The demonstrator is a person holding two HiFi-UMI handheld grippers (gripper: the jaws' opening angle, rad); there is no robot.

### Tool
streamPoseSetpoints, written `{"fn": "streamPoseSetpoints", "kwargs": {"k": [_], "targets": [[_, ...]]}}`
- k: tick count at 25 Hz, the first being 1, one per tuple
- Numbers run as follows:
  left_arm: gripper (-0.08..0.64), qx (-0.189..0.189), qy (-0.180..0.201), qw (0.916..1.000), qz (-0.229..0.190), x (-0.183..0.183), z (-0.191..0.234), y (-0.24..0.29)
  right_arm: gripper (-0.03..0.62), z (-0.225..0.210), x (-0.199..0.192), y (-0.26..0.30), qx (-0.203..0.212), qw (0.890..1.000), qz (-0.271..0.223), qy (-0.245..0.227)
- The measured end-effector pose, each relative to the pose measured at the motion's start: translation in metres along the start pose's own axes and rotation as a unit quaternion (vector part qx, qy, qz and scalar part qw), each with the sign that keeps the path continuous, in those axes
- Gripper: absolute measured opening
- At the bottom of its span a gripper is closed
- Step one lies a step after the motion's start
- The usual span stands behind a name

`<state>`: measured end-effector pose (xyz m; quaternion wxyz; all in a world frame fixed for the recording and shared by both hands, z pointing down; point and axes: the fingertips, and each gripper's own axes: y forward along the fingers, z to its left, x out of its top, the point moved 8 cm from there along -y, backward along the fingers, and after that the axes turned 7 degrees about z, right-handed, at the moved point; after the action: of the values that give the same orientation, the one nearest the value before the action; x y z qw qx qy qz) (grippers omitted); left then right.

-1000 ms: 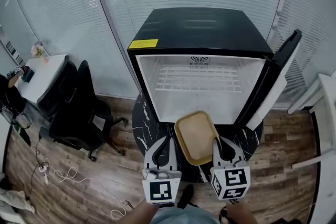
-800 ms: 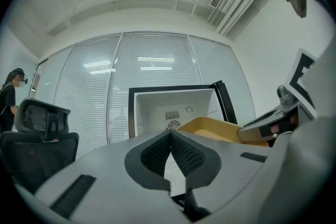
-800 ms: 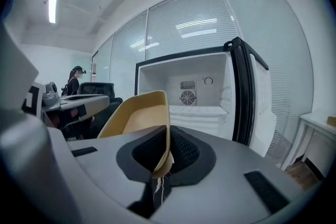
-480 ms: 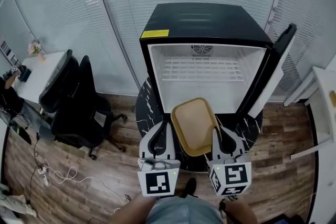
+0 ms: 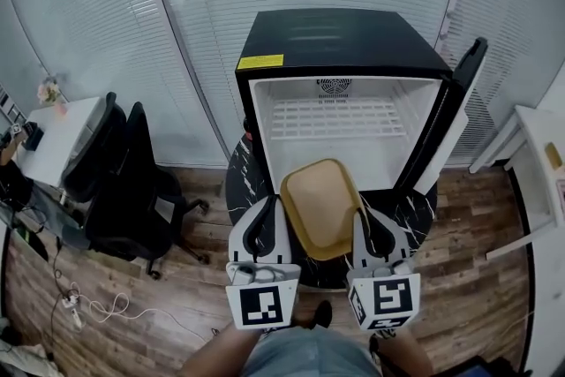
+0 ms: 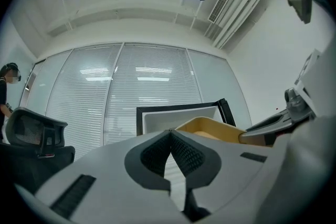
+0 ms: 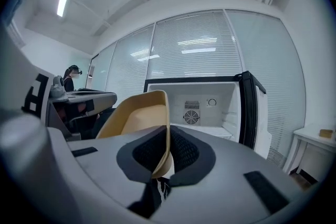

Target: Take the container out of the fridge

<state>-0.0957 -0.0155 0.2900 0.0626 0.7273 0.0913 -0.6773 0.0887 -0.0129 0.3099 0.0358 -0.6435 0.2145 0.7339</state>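
Container (image 5: pixel 320 206) has risen, outside fridge (image 5: pixel 344 49) — right gripper (image 5: pixel 364 221) pinching its rim.

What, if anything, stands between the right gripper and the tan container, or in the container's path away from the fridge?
Nothing visible does. The right gripper has its jaws shut on the rim of the container, which hangs in front of the open fridge, with the door swung aside.

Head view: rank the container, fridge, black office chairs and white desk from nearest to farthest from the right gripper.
1. Container, pinched by the right gripper, on its left.
2. Fridge, straight ahead, door open.
3. Black office chairs, far left.
4. White desk, beyond the chairs, leftmost.
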Motion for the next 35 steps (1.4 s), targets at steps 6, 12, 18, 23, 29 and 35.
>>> {"fn": "streamPoseSetpoints", "kwargs": {"k": [6, 12, 18, 23, 29, 35], "targets": [[0.015, -0.009, 0.002, 0.9999, -0.008, 0.0024, 0.0020, 0.0040, 0.025, 0.0013, 0.0015, 0.0013, -0.008, 1.000, -0.004, 0.000], [0.015, -0.011, -0.001, 0.9999, -0.010, 0.0017, 0.0019, 0.0058, 0.025, -0.0002, 0.0021, 0.0003, -0.012, 1.000, -0.006, 0.004], [0.015, -0.012, -0.004, 0.9999, -0.009, 0.0024, 0.0011, 0.0052, 0.025, 0.0005, 0.0021, -0.0004, -0.011, 1.000, -0.008, 0.005], [0.015, -0.011, -0.004, 0.9999, -0.010, 0.0036, 0.0020, 0.0028, 0.025, 0.0029, 0.0027, -0.0026, -0.011, 1.000, -0.010, 0.004], [0.015, -0.011, -0.006, 0.9998, -0.012, 0.0047, 0.0019, 0.0020, 0.025, 0.0049, 0.0019, -0.0036, -0.011, 1.000, -0.011, 0.005], [0.015, -0.014, -0.002, 0.9998, -0.016, 0.0061, 0.0003, 0.0012, 0.025, 0.0046, 0.0018, -0.0057, -0.012, 1.000, -0.013, 0.005]]}}
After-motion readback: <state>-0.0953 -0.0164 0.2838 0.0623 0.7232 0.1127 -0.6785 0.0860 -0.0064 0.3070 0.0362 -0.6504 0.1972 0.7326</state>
